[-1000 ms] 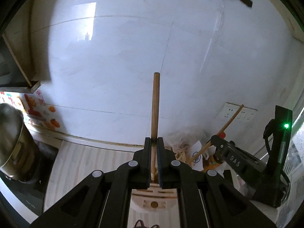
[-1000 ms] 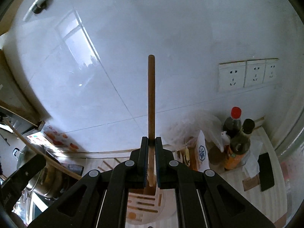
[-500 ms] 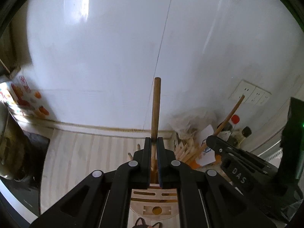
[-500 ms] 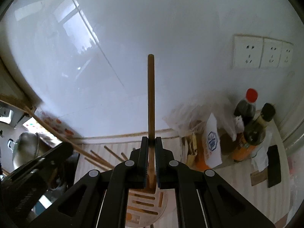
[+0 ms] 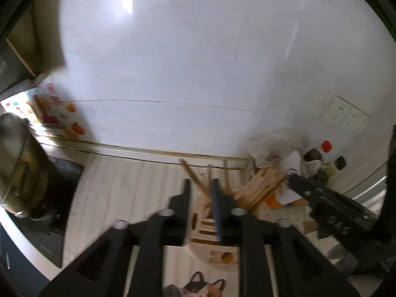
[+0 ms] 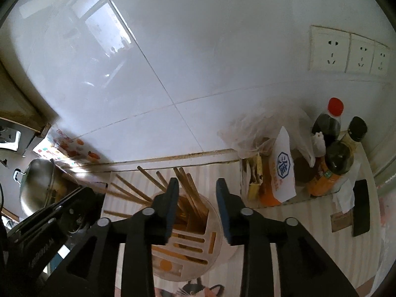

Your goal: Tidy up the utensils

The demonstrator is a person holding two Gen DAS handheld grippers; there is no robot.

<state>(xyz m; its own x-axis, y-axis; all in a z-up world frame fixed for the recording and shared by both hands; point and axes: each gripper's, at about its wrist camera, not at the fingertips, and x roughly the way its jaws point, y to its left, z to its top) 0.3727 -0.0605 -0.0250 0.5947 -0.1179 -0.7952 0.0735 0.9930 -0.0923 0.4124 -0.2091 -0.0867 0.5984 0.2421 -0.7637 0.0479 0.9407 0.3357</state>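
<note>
Tiled wall behind, both grippers (image 5: 201, 188) (image 6: 196, 188) are just opening (empty now), chopsticks (image 6: 190, 195) dropping into holder (image 6: 212, 219); next, fetching more.

Daylight floods the glossy white wall tiles (image 6: 188, 57), with a window's reflection glaring at upper left in the right wrist view and a softer bright patch up top in the left. The left view is smeared by motion blur, its black fingers (image 5: 215, 203) soft-edged; the right view stays crisp. Both bend hard at the rims, fading into dark vignette, with shadow gathering at the left.
</note>
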